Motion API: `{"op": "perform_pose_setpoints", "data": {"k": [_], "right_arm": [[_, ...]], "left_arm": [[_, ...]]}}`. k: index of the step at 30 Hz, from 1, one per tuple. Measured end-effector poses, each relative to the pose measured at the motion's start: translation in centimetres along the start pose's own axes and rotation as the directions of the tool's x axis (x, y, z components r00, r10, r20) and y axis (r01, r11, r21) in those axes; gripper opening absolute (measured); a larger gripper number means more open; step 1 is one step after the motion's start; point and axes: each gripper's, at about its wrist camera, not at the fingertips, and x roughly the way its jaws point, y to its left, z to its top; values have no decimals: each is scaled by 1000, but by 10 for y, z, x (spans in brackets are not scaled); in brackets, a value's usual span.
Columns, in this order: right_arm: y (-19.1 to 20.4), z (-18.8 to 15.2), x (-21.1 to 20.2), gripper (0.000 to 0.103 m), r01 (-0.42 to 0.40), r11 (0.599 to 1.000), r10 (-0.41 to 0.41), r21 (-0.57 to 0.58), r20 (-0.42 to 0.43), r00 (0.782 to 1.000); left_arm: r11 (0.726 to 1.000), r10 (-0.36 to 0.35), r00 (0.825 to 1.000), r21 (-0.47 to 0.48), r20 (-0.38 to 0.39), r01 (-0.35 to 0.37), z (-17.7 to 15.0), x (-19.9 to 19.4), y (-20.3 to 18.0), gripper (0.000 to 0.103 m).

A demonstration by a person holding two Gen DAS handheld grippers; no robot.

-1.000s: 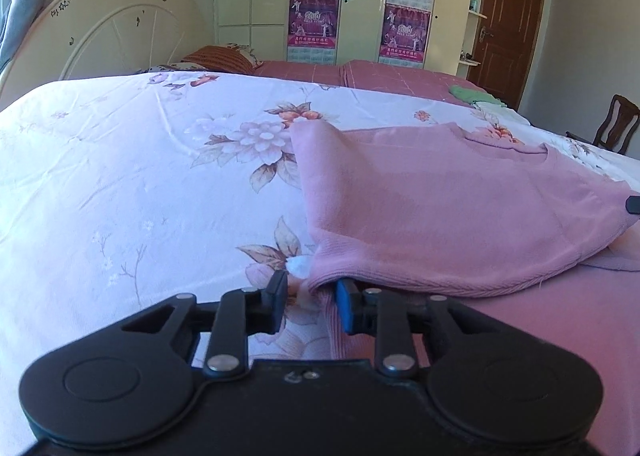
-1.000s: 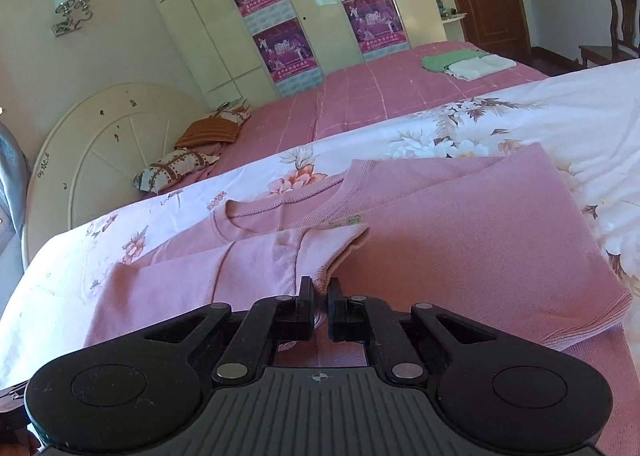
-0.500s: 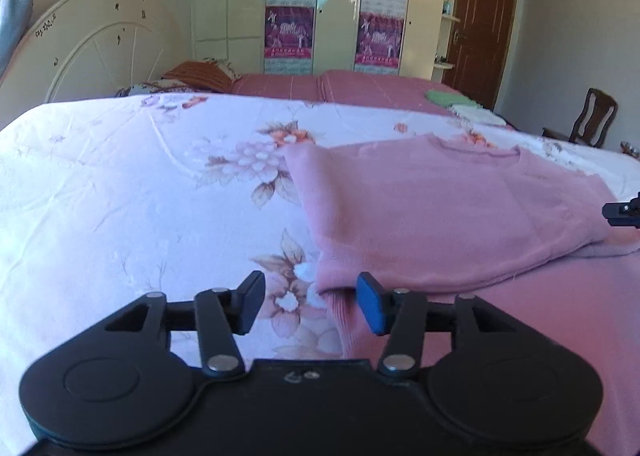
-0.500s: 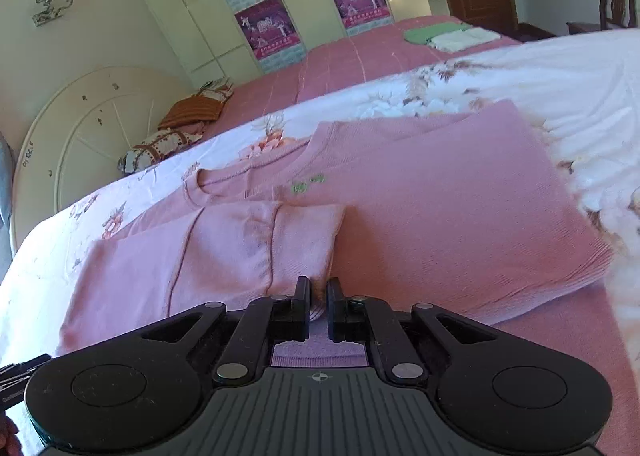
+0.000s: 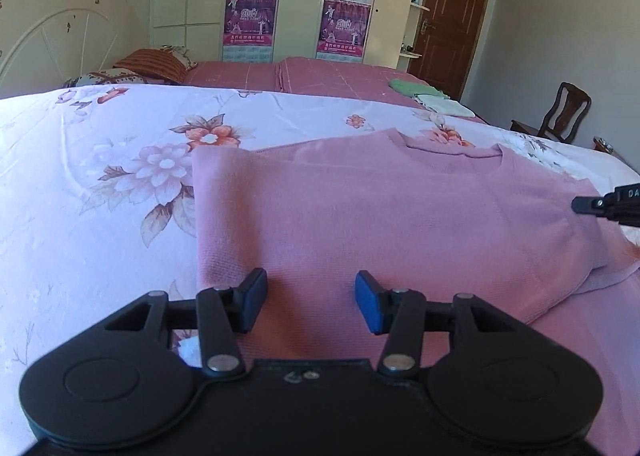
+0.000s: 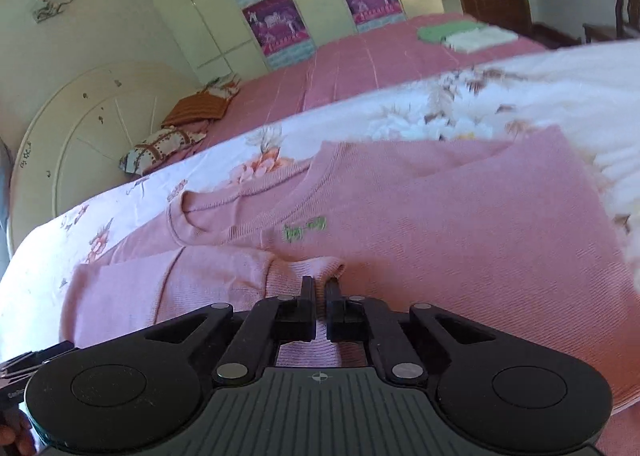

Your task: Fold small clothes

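- While the pink knitted sweater (image 5: pixel 380 223) lies partly folded on the floral white bedsheet (image 5: pixel 88 175), the left gripper (image 5: pixel 310 298) hovers over its folded left edge, jaws apart after opening, empty.
- Right gripper (image 6: pixel 319 292), at the sweater's middle, pinches the ribbed cuff (image 6: pixel 304 270); releasing looks next.

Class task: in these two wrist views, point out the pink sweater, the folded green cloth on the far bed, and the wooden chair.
pink sweater (image 5: pixel 380 207): left wrist view, middle of its folded body.
green cloth (image 5: pixel 412 87): left wrist view, its top surface.
wooden chair (image 5: pixel 566 109): left wrist view, its backrest.
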Motion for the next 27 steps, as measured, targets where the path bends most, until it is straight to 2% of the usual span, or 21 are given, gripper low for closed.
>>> {"op": "perform_pose_setpoints", "data": {"k": [2,3,5,6,8,9,11,13,14,16,19,21,25,26,27], "right_arm": [[-2,-3,-15,3,26,1000,-25,-9,63,998],[-1,-7,-14,3,54,998,-52,-37,66,996],[-1,-11,3,3,84,994,-85,-69,-14,996],[-2,-12,4,3,94,993,-95,-65,-4,995],[0,-7,-7,4,168,984,-163,-53,83,983],[1,-5,-10,4,162,986,-157,-42,103,982],[3,3,-4,4,85,996,-82,-29,86,993],[16,4,5,4,62,993,-56,-103,65,996],[21,3,12,4,45,989,-40,-140,39,998],[23,-2,33,4,81,978,-88,-194,-28,996],[23,3,26,4,88,978,-92,-187,-14,996],[29,0,8,4,58,975,-49,-215,45,998],[47,-22,9,5,-7,948,9,-319,4,1000],[49,-29,12,9,-2,940,-4,-341,-15,1000],[49,-35,14,32,11,931,-19,-364,-18,1000]], "left_arm": [[1000,-6,1000,15,2,6,-1,3,0,48],[1000,-7,1000,21,-1,7,1,4,0,48],[1000,-15,1000,20,0,15,11,4,0,51],[1000,-8,1000,25,15,8,17,5,1,54],[1000,9,999,29,32,-10,30,12,5,58],[1000,17,999,19,31,-18,36,18,9,58],[1000,24,1000,-8,18,-23,45,34,17,58],[999,39,999,-16,-21,-40,46,50,22,61],[999,41,999,-7,-12,-41,45,52,23,62],[999,54,998,1,-22,-54,46,47,20,61],[1000,22,1000,-13,23,-22,42,20,9,62],[1000,8,999,22,40,-9,34,9,-9,65],[1000,-5,1000,4,1,5,11,11,-31,66],[1000,12,1000,13,-16,-12,5,14,-34,66],[998,35,999,43,-1,-35,0,12,-38,66]]}}
